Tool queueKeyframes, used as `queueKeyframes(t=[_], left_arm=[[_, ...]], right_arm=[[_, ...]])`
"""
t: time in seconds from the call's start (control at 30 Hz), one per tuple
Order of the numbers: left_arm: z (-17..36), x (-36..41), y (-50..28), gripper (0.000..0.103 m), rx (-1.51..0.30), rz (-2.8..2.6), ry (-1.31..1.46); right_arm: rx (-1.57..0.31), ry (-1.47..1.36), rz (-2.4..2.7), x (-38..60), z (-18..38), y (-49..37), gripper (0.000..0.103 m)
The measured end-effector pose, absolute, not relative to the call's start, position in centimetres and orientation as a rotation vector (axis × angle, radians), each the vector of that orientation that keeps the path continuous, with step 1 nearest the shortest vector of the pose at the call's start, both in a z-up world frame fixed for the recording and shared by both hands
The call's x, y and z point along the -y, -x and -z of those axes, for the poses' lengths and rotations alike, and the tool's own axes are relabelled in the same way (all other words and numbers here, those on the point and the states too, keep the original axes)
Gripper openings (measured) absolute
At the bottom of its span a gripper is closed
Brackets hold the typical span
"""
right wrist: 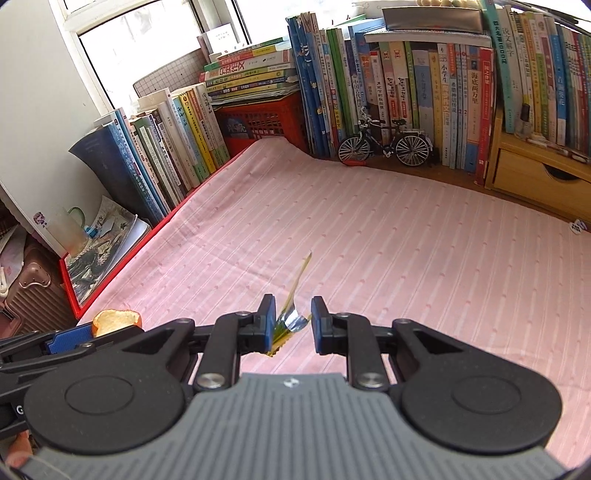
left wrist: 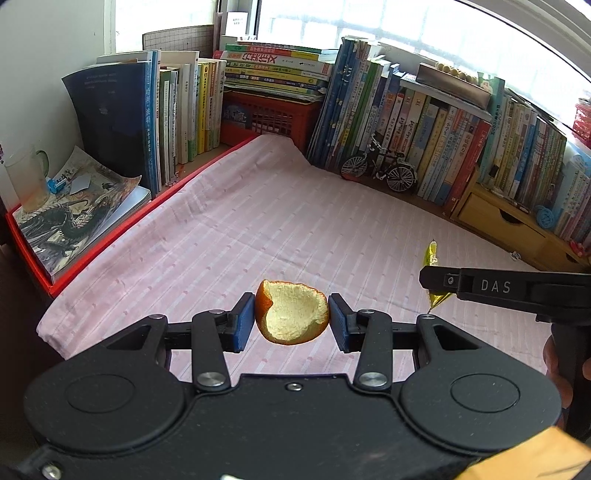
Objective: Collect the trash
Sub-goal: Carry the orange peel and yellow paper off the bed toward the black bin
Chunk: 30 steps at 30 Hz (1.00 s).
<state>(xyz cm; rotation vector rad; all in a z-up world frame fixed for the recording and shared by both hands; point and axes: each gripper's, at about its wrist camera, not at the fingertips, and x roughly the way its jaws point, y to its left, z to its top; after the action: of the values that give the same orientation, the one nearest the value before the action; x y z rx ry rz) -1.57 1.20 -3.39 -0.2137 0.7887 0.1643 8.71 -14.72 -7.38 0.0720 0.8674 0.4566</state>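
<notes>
Left wrist view: left tongs (left wrist: 291, 319) clamp an orange peel (left wrist: 293, 314) by its rim, light, curved, slightly brittle. Right tongs (right wrist: 293, 323) pinch a thin, crinkly foil wrapper (right wrist: 291, 317), limp, held above the pink-clothed tabletop (right wrist: 369, 229).

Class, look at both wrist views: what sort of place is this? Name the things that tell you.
Probably a home study corner: rows of books line a window, with a model bicycle and a wooden drawer unit.
</notes>
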Motion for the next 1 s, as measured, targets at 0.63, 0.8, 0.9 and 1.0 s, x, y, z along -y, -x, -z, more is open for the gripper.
queueKeyframes(t=[0.63,0.8,0.9,1.0], left_arm=[[7.0,-5.6,10.0,0.041,-0.882,-0.093,0.225],[8.9,-6.9,12.5,0.041,-0.923,-0.087,0.230],[10.2,-7.6,13.7,0.041,-0.947,-0.092,0.248],[11.6,-8.3,14.9,0.041,-0.974,-0.101,0.265]], right_arm=[[-0.935,-0.080,-0.456,10.1,8.1,2.6,0.025],[-0.973,-0.077,-0.455,8.8,9.3,5.5,0.025],[-1.008,-0.066,-0.454,8.1,10.4,7.0,0.025],[-1.037,-0.060,-0.454,7.4,11.5,8.4,0.025]])
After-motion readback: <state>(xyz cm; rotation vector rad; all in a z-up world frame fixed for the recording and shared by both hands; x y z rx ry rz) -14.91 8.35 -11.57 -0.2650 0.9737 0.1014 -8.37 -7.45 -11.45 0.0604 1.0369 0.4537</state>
